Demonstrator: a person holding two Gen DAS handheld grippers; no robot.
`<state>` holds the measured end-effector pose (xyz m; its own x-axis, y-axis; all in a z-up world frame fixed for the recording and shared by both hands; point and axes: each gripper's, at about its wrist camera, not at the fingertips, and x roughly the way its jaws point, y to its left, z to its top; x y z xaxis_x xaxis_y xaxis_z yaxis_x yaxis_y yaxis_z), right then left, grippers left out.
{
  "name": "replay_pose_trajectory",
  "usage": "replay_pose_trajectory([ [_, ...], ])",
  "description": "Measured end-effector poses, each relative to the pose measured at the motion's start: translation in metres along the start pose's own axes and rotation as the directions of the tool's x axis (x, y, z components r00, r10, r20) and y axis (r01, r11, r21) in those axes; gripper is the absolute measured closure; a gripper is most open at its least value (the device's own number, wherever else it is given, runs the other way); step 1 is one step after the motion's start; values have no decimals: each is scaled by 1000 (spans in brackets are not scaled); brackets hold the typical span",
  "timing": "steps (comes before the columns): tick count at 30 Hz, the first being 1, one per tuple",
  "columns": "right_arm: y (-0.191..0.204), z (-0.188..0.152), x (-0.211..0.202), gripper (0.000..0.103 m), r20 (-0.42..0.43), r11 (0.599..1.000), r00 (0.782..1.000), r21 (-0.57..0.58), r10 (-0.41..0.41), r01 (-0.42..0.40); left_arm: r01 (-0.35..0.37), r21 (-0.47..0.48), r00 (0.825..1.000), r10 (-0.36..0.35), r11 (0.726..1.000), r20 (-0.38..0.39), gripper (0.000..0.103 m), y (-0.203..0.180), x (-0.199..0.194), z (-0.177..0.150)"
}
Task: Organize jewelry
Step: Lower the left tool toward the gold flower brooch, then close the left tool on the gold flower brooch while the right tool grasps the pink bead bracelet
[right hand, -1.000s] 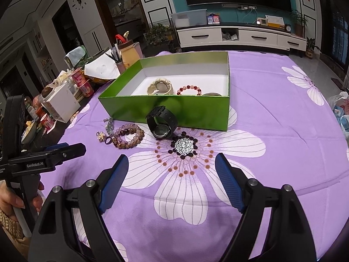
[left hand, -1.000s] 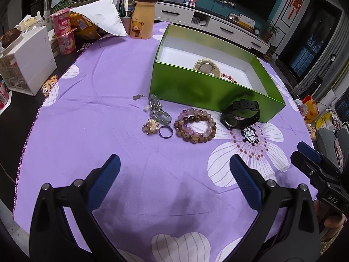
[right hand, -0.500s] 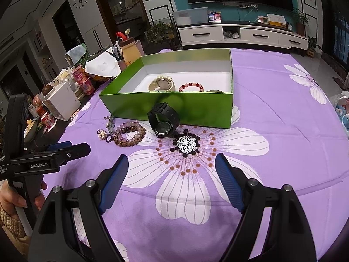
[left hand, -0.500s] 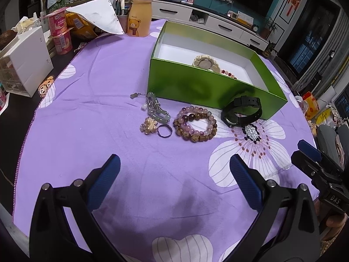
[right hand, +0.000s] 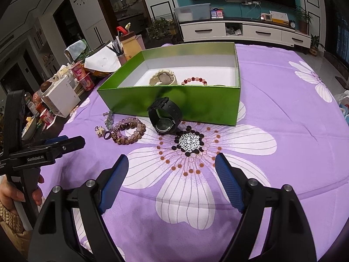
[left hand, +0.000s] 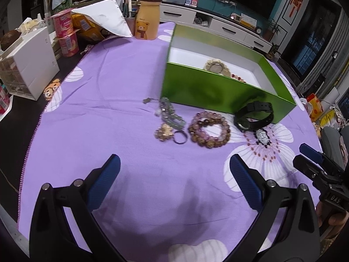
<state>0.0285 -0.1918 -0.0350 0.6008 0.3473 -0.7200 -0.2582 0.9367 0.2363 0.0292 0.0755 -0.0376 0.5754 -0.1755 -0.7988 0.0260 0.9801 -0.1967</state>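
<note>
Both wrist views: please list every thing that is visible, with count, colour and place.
Open cardboard box: 1, green, white inside, on the cloth.
Round beige watch-like piece: 1, inside box.
Red and pink bead bracelet: 1, inside box.
Black wristwatch: 1, touching the box front.
Purple-brown bead bracelets: a coil, count unclear, left of the wristwatch.
Dark ring: 1, beside the beads.
Gold flower charm: 1, beside the ring.
Pale green chain bracelet: 1, behind the charm.
Flowered cloth: 1, purple, covering the table.
Bear bottle: 1, yellow, behind the box.
Drawer unit: 1, white, table edge.
Left gripper: black, blue pads, open.
Right gripper: same, open.
</note>
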Motion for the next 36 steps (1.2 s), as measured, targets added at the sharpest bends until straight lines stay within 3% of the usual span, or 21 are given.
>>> replay_pose_trajectory([
  [15,19,3,20,21,-31,997,999,-70,39,-41,10,35,999,-11,999,38,3,13,13,3],
  [20,19,2,23,21,-40,996,998,-78,41,-44,28,36,999,-30,999,42,35,17,27,13],
  [24,19,1,26,21,-48,996,998,-79,40,-44,34,39,998,-36,999,45,38,17,36,18],
  [31,20,4,34,22,-45,996,996,-38,75,-76,36,42,999,-37,998,27,66,17,54,22],
  [33,22,5,36,27,-47,996,996,-40,81,-83,36,47,999,-37,998,35,70,17,55,21],
  [34,22,6,38,29,-51,995,995,-39,90,-93,41,45,998,-43,998,40,78,18,55,21],
  [36,24,8,41,32,-58,994,993,-35,102,-104,57,31,997,-59,998,46,78,22,55,20],
])
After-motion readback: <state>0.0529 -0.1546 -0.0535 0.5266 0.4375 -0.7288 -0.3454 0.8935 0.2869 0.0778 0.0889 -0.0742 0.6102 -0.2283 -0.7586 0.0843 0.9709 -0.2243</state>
